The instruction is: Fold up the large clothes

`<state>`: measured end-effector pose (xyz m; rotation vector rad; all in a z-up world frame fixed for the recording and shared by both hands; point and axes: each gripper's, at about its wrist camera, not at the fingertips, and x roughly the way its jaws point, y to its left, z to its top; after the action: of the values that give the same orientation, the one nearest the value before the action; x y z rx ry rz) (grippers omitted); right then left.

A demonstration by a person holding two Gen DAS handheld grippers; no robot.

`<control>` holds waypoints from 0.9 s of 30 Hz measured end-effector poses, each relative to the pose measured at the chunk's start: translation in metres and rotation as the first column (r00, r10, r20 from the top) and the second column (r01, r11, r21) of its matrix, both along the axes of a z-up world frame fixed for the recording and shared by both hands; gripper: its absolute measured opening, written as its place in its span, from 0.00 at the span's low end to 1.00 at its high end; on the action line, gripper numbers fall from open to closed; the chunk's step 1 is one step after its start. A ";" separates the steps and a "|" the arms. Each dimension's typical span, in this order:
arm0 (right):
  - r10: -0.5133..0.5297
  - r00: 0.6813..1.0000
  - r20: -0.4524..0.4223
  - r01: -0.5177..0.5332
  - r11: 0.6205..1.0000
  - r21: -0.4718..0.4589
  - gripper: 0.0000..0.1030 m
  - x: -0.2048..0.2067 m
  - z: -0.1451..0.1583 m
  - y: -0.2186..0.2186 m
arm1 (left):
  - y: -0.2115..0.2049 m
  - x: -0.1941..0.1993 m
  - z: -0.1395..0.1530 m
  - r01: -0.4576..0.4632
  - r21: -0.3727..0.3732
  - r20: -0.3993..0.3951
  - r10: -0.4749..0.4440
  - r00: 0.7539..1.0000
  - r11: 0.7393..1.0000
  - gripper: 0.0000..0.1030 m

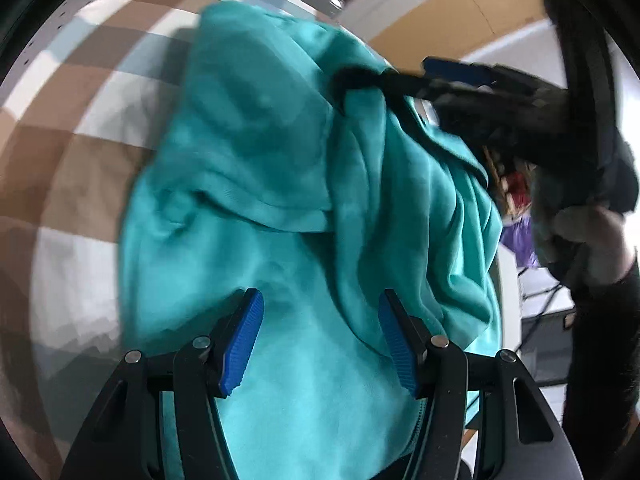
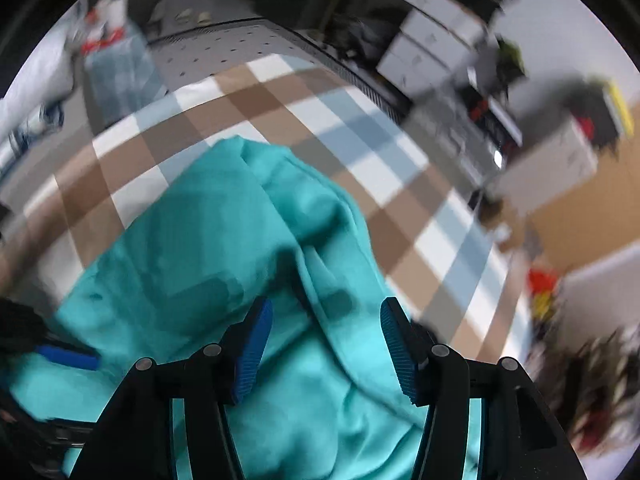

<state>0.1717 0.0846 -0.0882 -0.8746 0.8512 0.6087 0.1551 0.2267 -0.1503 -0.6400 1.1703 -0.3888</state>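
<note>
Teal fabric, one piece: a single large garment (image 1: 280,184) lies bunched on the checked cloth (image 1: 92,120), rumpled into deep folds, with a seam or hem edge running across its middle. Two grippers. Left gripper (image 1: 320,344) has its blue pads spread wide over the garment, nothing pinched between them. Right gripper (image 2: 326,350) looks the same in its own view, jaws apart above the teal folds; in the left wrist view its far tip sits against a raised fold of the garment, but blur hides whether it pinches fabric there. One gloved hand (image 1: 580,216) holds the right gripper at the frame edge. Surface is a tablecloth in brown, white and pale blue squares, over a grey perforated tabletop (image 2: 224,52). Room behind: white drawer units (image 2: 432,40), a tan wall panel (image 1: 472,8), cluttered shelves, all smeared by motion blur.
</note>
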 end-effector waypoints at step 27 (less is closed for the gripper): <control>0.234 0.972 -0.006 -0.234 0.971 -0.058 0.14 -0.021 -0.008 -0.026 | 0.080 0.008 -0.001 -0.216 0.012 -0.045 0.216 0.975 0.976 0.52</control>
<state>0.1508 0.0585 -0.0957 -1.0369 0.7733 0.7917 0.1635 0.3067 -0.1516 -0.7652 1.1321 -0.1859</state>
